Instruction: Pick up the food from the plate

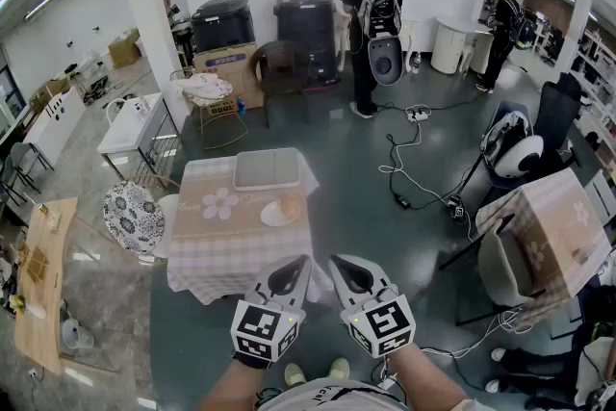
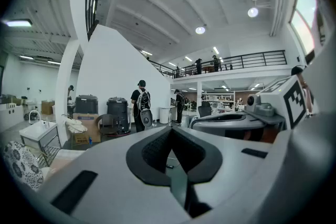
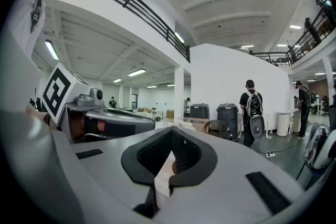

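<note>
1. Food lies on the plate near the right edge of the table.
2. Left gripper hovers at the table's near right corner, jaws closed together, empty.
3. Right gripper hovers just off that table corner, jaws closed together, empty.
</note>
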Tool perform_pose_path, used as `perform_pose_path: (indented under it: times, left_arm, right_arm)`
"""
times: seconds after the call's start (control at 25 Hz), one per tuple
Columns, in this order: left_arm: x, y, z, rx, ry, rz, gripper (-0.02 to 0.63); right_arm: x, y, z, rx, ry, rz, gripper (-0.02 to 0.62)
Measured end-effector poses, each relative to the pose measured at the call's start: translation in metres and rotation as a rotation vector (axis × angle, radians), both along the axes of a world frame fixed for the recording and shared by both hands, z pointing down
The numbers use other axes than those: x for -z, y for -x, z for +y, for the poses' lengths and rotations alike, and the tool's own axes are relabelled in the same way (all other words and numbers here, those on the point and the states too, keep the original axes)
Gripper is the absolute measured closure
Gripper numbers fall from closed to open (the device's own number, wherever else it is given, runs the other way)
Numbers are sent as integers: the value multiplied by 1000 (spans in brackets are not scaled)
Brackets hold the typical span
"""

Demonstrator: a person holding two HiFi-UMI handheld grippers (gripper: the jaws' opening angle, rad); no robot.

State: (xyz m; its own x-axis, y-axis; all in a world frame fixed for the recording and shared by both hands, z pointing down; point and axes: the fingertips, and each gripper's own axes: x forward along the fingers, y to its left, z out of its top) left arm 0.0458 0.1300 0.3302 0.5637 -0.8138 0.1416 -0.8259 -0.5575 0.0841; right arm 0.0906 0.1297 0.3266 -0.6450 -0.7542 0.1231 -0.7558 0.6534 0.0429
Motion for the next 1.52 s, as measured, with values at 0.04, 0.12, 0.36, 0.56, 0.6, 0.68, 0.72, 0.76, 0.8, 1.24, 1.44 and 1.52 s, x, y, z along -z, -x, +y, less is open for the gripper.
perform_pose_path:
  times: [0.04, 0.12, 0.36, 0.56, 0.6, 0.68, 0.72, 0.76, 0.8, 1.24, 1.44, 1.52]
  left_arm:
    - [-1, -1, -1, 2, 1, 1, 601]
    - [-1, -2, -1, 6, 3, 2, 601]
    - [-3, -4, 1, 15, 6, 2, 601]
    - [-6, -4, 2, 29, 16, 1, 601]
    - [-7, -5, 3, 33, 17, 0, 601]
    - [-9, -6, 4, 41, 18, -1, 601]
    - [-10, -6, 4, 45, 18, -2, 601]
    - [-10, -6, 5, 49, 18, -4, 601]
    - [-10, -5, 5, 54, 18, -5, 600]
    - [-13, -8, 6, 131, 13, -21, 600]
    - [-17, -10, 7, 155, 18, -34, 601]
    - [-18, -9, 6, 163, 22, -34, 600]
  right_arm:
    - [-1, -1, -1, 1, 0, 1, 581]
    - [-1, -2, -1, 3, 1, 3, 581]
    - [-2, -3, 1, 19, 7, -6, 581]
    - [-1, -5, 3, 42, 33, -69, 580]
    - [-1, -7, 3, 42, 34, -75, 580]
    - [-1, -10, 4, 40, 32, -82, 579]
    - [-1, -10, 4, 40, 30, -86, 579]
    - [-1, -11, 4, 41, 29, -89, 580]
    - [-2, -11, 4, 43, 29, -91, 578]
    - [-9, -21, 4, 84, 44, -108, 578]
    - [-15, -23, 1, 96, 59, -117, 578]
    - [-17, -22, -1, 102, 64, -118, 578]
